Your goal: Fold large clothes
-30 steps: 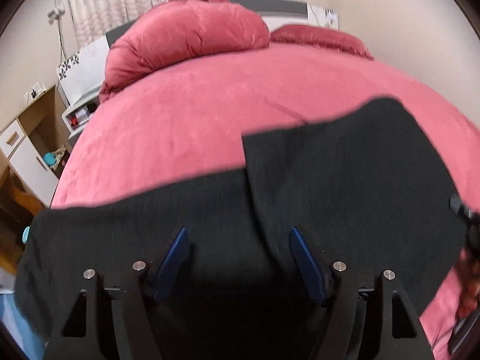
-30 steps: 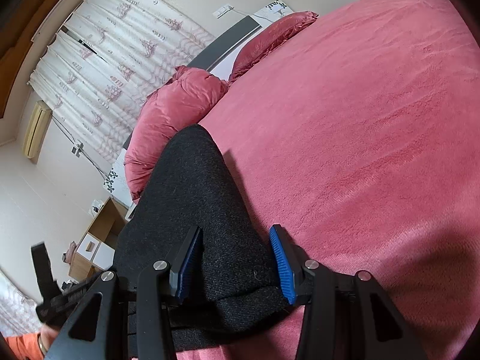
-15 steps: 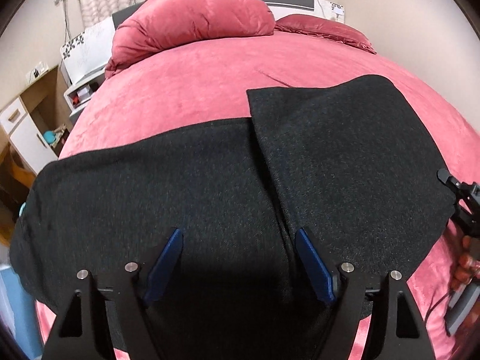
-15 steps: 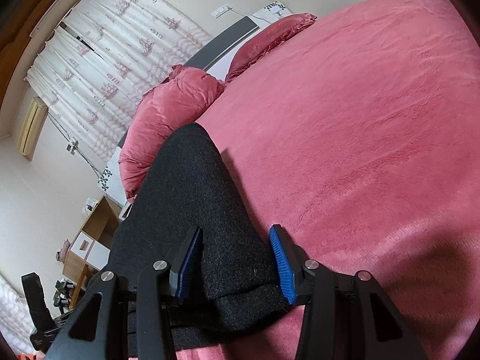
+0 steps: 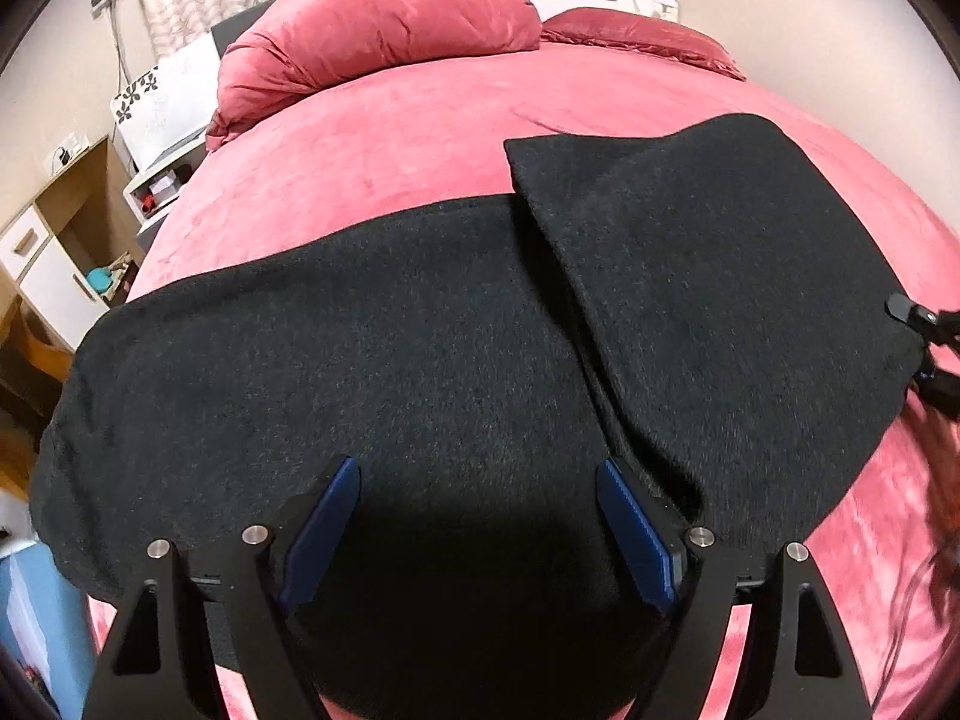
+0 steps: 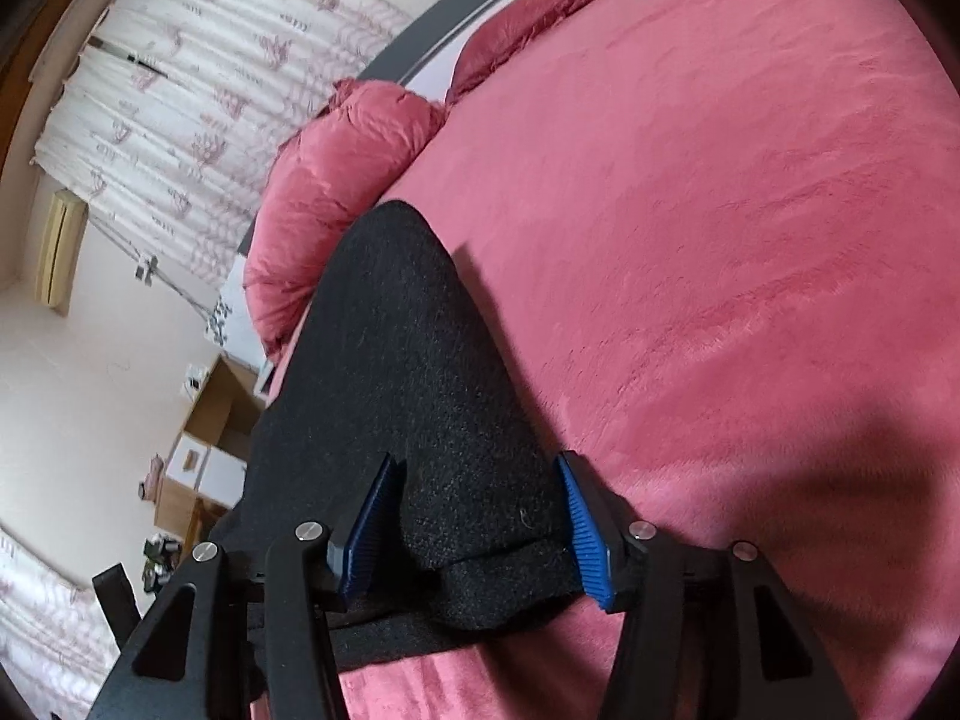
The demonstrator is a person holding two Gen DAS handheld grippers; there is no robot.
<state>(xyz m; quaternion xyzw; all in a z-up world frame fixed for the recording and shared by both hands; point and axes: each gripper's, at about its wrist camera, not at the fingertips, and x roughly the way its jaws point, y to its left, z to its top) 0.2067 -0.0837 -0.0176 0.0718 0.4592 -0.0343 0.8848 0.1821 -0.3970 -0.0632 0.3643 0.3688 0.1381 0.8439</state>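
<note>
- Bed (image 5: 420,138): pink cover and pink pillows at the head; it carries the whole work area and looks the same as a second ago.
- Garment (image 5: 372,372): large black woollen piece spread flat across the near part of the bed. Its right portion (image 5: 720,276) is folded over and lies on top of the lower layer. A second ago that flap sat higher and looser in the left view; it now rests flat with a clean diagonal edge. One fold appears laid down.
- Left gripper (image 5: 474,528): above the near edge of the garment, close to the foot of the folded flap. Jaws are opening and stand spread; cloth lies beneath and between them, but the pads do not press on it. It has shifted slightly over the cloth since a second ago.
- Right gripper (image 6: 474,516): at the right corner of the folded flap. Jaws are opening; a second ago the pads sat closer on the thick doubled edge, and now a gap shows on both sides, so the corner seems released.
- Reading: both grips are letting go, so the next fold likely needs fresh holds on the left side.
</note>
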